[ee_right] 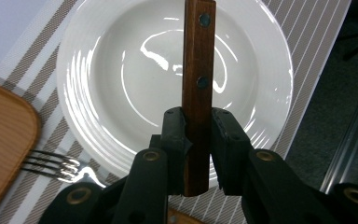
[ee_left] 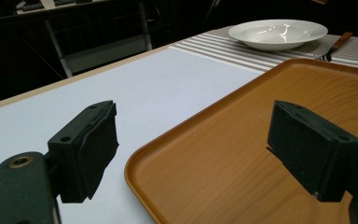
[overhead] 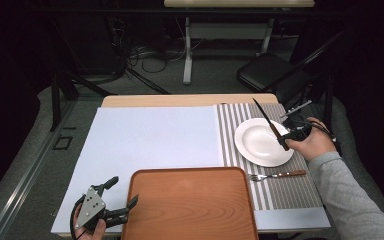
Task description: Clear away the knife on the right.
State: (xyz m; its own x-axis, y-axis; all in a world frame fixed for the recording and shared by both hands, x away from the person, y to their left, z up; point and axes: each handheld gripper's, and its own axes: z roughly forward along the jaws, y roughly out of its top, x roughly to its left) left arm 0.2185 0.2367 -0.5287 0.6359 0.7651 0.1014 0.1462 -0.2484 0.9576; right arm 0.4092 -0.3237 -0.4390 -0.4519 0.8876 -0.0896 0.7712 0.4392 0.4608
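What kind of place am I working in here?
Most likely a lab or recording room staged as a dining spot: a table laid with a striped placemat, white plate and fork, while loose cables run across the dark floor behind.

Lab or recording studio, not home: black curtains around staged surface (overhead: pixel 150 135), white board cover, loose cables (overhead: pixel 145 55) on grey carpet, black stand legs (overhead: pixel 62 87), folding chair (overhead: pixel 265 70), second desk (overhead: pixel 230 30) behind. Striped placemat (overhead: pixel 280 192) mimics dining.
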